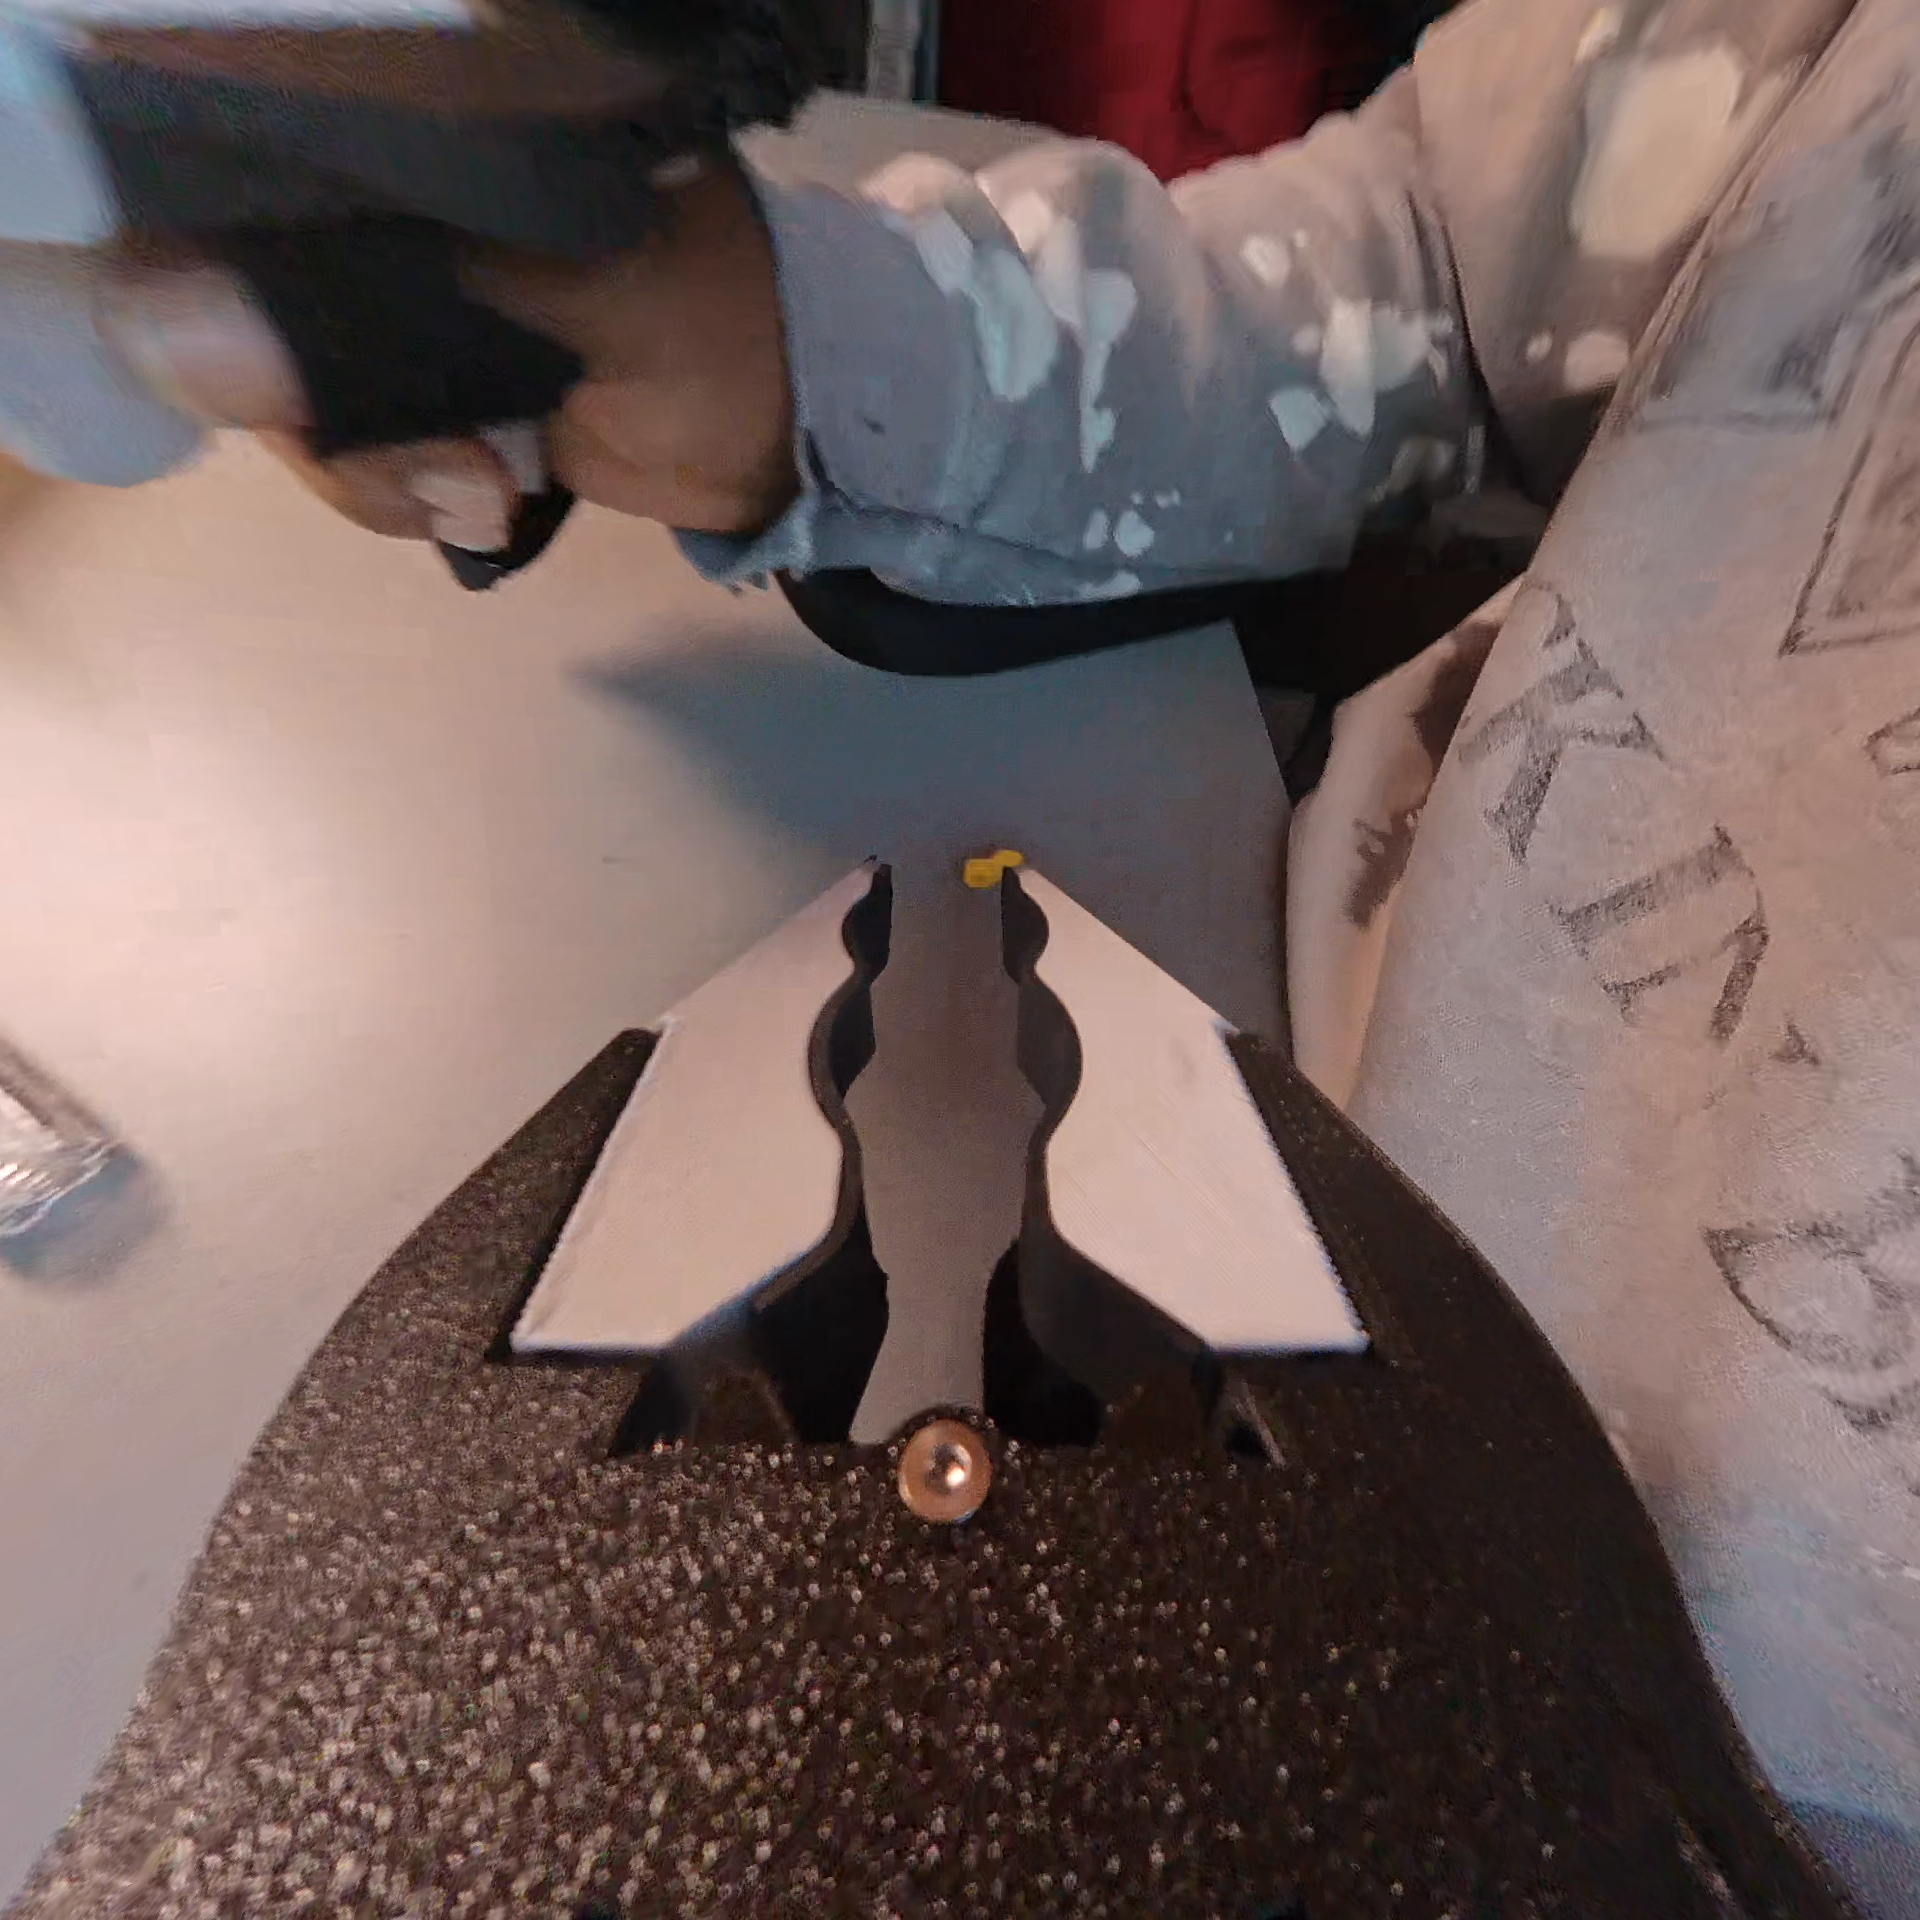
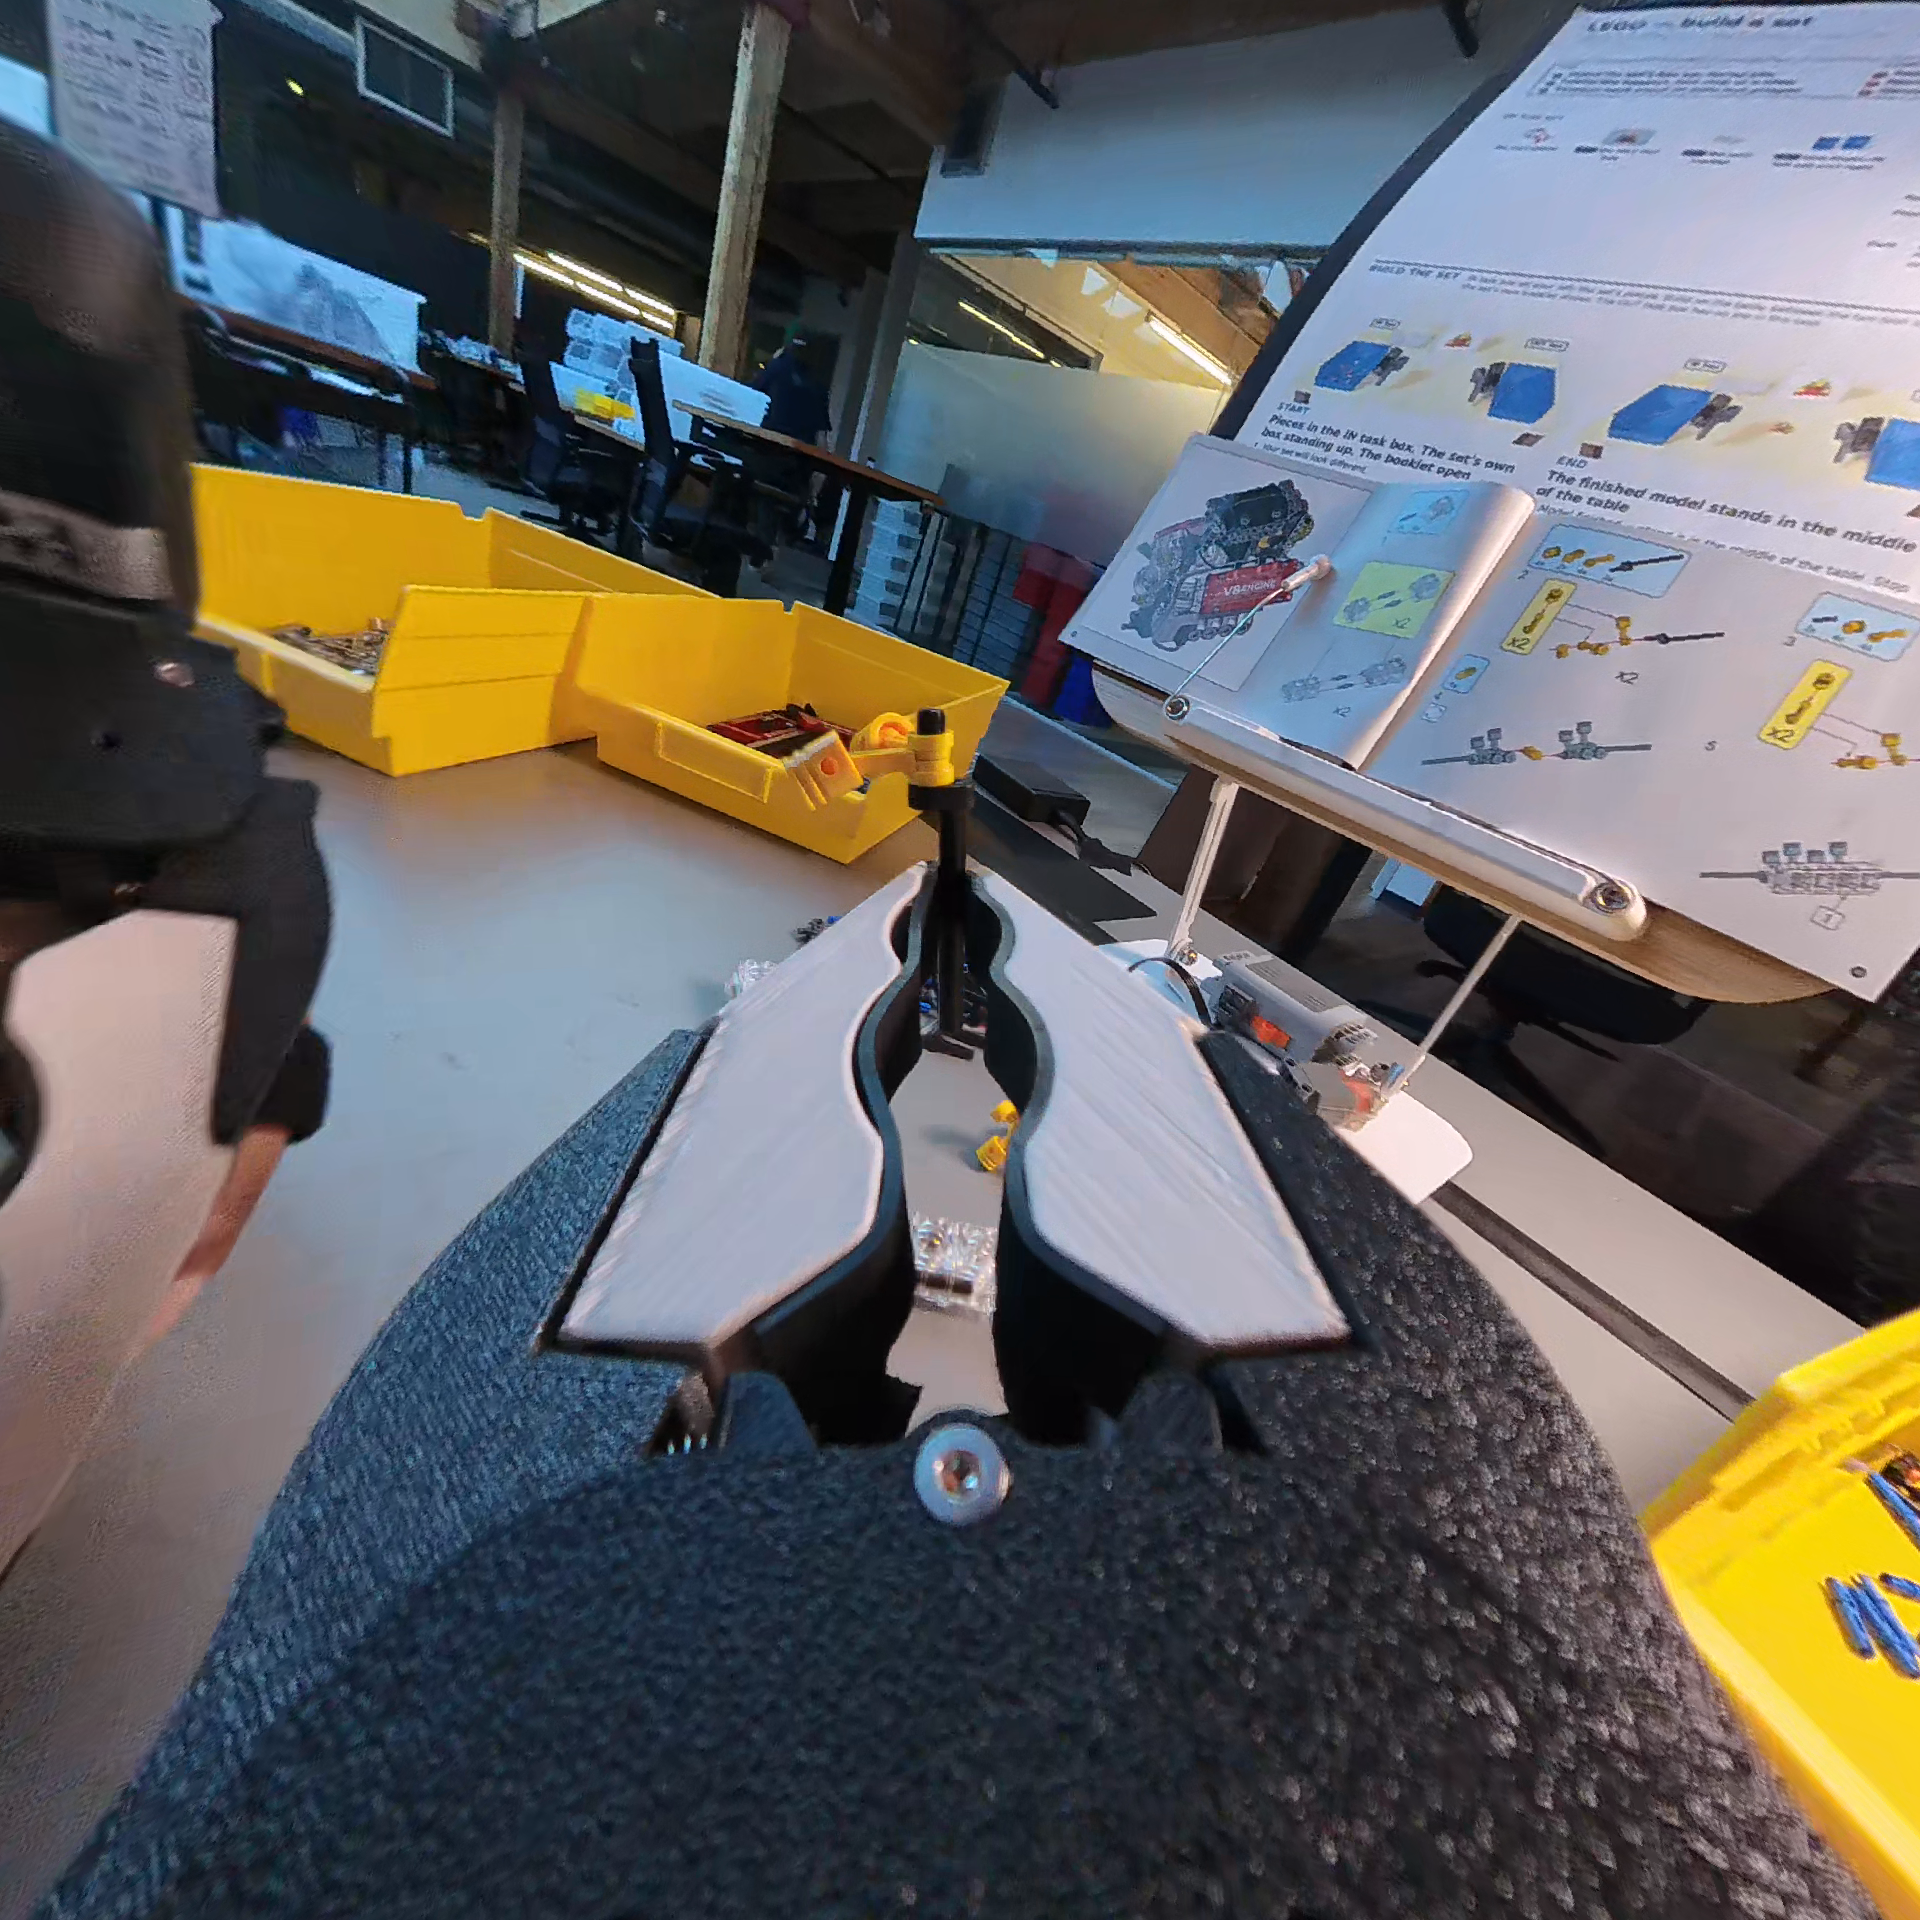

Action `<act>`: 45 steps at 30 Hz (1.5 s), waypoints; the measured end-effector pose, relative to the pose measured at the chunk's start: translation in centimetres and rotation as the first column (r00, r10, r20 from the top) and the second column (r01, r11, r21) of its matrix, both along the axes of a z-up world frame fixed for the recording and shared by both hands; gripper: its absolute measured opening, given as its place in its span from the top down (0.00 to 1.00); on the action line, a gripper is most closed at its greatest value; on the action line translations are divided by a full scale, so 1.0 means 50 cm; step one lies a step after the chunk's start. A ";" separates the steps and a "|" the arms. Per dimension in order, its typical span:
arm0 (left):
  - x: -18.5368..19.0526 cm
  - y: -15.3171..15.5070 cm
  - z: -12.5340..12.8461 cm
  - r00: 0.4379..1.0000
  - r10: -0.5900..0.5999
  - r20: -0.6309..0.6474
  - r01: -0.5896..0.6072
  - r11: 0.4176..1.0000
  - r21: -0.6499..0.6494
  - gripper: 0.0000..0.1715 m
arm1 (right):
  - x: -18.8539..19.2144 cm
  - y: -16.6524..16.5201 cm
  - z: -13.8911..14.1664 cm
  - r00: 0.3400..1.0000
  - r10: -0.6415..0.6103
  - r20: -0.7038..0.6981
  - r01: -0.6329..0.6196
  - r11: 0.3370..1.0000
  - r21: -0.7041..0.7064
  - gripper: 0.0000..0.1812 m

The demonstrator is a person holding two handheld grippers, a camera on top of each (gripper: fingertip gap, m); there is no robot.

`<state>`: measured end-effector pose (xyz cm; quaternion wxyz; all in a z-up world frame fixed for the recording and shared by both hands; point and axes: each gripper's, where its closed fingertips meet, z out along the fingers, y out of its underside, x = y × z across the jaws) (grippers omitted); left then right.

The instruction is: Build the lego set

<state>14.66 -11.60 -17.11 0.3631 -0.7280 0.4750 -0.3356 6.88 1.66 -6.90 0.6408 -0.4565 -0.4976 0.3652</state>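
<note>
One upright black axle (image 2: 950, 914), tool-clamped (image 2: 948, 883)

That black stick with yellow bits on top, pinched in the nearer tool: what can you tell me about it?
The black stick is a slim plastic axle, held nearly upright by the right gripper, whose grey fingers close on its lower half. Its bottom end shows between them, above the table. Near its top sit a black collar and yellow connectors, one branching left. The stick's black tip pokes out above.
</note>
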 end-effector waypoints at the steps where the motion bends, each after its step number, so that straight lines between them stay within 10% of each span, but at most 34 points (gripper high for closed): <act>1: 0.017 -0.011 -0.015 0.999 -0.025 -0.039 0.025 1.000 0.002 0.88 | 0.001 0.004 0.000 1.000 -0.003 -0.001 0.003 1.000 -0.008 0.98; 12: 0.080 -0.011 -0.081 0.970 -0.021 -0.240 0.029 0.999 0.028 0.87 | 0.004 0.007 0.003 1.000 0.009 0.001 -0.009 1.000 -0.029 0.99; 23: -0.016 0.000 -0.097 0.922 -0.096 -0.375 0.129 0.989 0.065 0.91 | 0.000 0.006 -0.004 1.000 0.019 0.016 -0.019 0.999 -0.034 0.98; 35: -0.220 0.027 -0.097 0.668 -0.079 -0.740 0.239 0.964 0.112 0.90 | -0.010 0.008 -0.024 0.999 0.031 0.040 -0.029 0.997 -0.065 0.98; 45: -0.235 0.041 -0.044 0.922 0.168 -0.348 -0.170 0.985 0.026 0.92 | -0.006 0.017 -0.024 0.999 0.027 0.032 -0.024 0.996 -0.084 0.98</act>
